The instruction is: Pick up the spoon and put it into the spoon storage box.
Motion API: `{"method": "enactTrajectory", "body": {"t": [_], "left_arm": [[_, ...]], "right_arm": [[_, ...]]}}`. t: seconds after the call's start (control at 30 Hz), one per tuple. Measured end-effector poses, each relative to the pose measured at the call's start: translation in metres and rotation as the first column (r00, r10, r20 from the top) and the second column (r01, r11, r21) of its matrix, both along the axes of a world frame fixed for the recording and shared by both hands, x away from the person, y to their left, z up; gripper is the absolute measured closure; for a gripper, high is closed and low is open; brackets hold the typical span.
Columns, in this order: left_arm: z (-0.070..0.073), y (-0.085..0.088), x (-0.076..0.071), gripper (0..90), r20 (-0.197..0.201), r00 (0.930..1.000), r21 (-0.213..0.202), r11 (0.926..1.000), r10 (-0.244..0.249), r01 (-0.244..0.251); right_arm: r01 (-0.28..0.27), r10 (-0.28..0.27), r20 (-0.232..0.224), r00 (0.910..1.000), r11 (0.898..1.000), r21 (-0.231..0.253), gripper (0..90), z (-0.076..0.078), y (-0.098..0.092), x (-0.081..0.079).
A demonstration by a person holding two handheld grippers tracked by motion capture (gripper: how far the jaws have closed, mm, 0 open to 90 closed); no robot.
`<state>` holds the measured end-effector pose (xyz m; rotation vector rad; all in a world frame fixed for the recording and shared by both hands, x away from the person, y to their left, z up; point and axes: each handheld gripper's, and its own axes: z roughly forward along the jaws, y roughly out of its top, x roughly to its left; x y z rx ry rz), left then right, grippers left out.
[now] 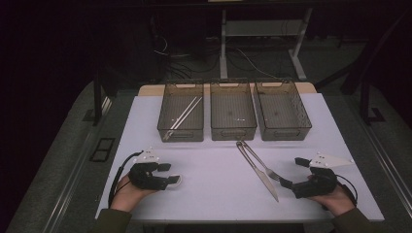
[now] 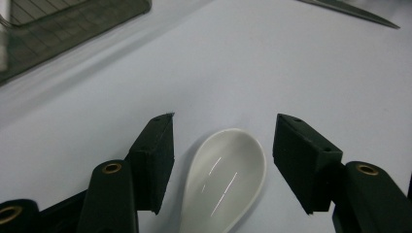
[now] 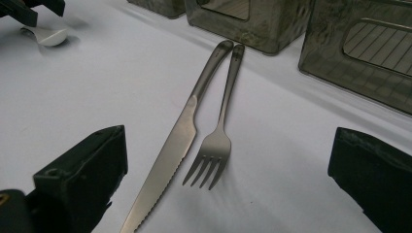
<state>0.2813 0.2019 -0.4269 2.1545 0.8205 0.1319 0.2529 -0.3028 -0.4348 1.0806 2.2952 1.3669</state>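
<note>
White tabletop (image 1: 218,165), dark room behind. Left gripper (image 2: 221,160): fingers (image 2: 153,160) partly open, a white spoon (image 2: 226,177) lying between them, pads clear of it on both sides (nothing gripped). Right gripper (image 3: 228,194): fingers (image 3: 82,170) wide apart, empty, knife (image 3: 170,155) and fork (image 3: 216,145) flat on the tabletop just ahead. Three mesh bins (image 1: 233,114) stand at the far edge.

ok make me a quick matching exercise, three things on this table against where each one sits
Things:
1. white spoon
2. chopsticks
3. knife

Places:
A. inside the left bin
B. on the table beside the fork
C. between the open jaws of the left gripper

Pairs: 1-C, 2-A, 3-B
</note>
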Motion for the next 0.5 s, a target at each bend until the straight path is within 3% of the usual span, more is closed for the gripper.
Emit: {"method": "enactTrajectory", "body": {"t": [0.13,0.4,0.5], "left_arm": [[-0.005,-0.002,0.001,38.6,-0.026,0.9996,0.019,0.9998,-0.006,0.007],[-0.012,-0.003,0.003,38.7,-0.040,0.9992,0.057,0.9984,-0.001,0.003],[-0.012,-0.002,0.004,38.6,-0.042,0.9989,0.089,0.9958,-0.019,0.023]], "right_arm": [[-0.001,0.001,0.001,1.0000,1.000,-0.002,1.0,0.000,0.000,0.000],[0.000,0.000,-0.001,1.0000,1.000,-0.003,1.0,0.000,0.000,0.000],[0.001,-0.001,-0.001,1.0000,1.000,-0.003,1.0,0.000,0.000,0.000]]}}
